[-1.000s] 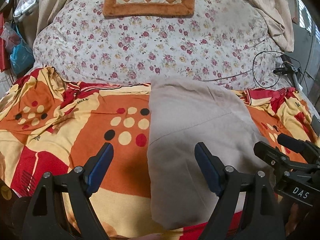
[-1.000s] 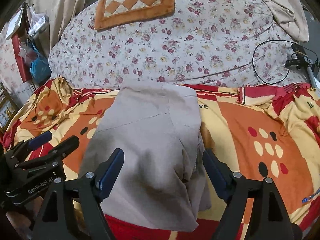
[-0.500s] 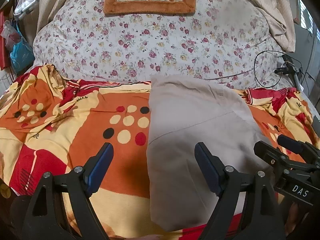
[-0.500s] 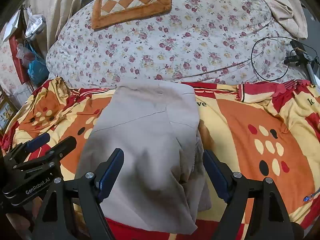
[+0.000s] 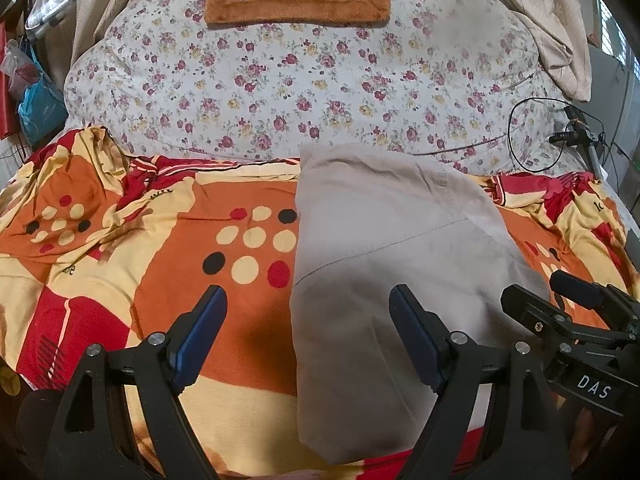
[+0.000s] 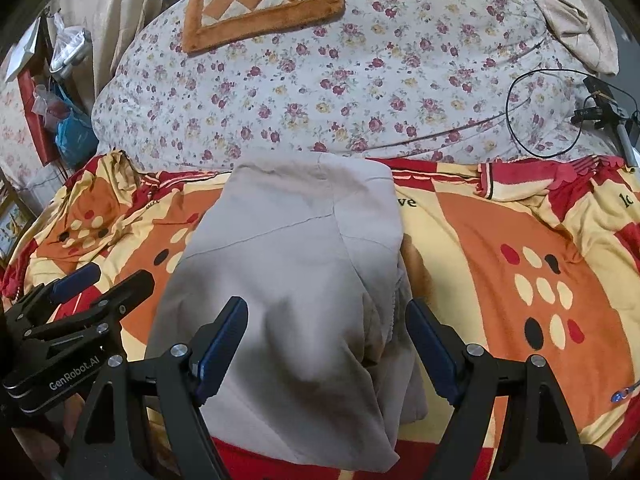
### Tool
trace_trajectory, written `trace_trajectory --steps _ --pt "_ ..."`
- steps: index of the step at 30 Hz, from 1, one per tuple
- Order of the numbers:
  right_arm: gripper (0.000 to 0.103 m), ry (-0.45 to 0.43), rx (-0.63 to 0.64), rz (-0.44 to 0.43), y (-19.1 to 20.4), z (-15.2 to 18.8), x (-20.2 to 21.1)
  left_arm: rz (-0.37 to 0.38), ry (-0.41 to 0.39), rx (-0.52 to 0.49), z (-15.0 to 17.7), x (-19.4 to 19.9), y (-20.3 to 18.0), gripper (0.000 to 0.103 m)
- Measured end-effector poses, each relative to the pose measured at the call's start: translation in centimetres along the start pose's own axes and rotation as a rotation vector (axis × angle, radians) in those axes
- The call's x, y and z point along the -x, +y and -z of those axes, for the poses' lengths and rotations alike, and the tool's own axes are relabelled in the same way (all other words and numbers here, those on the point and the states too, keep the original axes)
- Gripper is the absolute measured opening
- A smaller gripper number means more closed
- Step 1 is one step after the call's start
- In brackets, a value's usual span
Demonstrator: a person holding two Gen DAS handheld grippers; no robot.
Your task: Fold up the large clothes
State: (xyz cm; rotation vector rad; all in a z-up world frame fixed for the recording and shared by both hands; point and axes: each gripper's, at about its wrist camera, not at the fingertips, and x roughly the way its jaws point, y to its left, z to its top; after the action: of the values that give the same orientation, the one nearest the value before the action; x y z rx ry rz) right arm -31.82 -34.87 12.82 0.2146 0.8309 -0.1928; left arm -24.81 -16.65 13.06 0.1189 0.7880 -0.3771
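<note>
Beige garment (image 5: 384,248) lies folded lengthwise on patterned bedspread (image 5: 140,248). Left gripper (image 5: 308,332), right gripper (image 6: 326,344) hover, jaws wide, empty. Next, likely: grasp near hem, fold toward far end.

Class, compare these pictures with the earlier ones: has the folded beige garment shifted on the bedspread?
No. The beige garment keeps its place: its left edge still runs beside the dotted patch of the bedspread, and its top edge meets the floral quilt.
</note>
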Motion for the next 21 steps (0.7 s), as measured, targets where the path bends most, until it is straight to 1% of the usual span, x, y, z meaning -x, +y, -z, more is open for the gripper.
trace_trajectory --steps 21 --pt "0.082 0.012 -0.003 -0.002 0.23 0.12 -0.48 0.002 0.008 0.001 0.08 -0.41 0.20 0.083"
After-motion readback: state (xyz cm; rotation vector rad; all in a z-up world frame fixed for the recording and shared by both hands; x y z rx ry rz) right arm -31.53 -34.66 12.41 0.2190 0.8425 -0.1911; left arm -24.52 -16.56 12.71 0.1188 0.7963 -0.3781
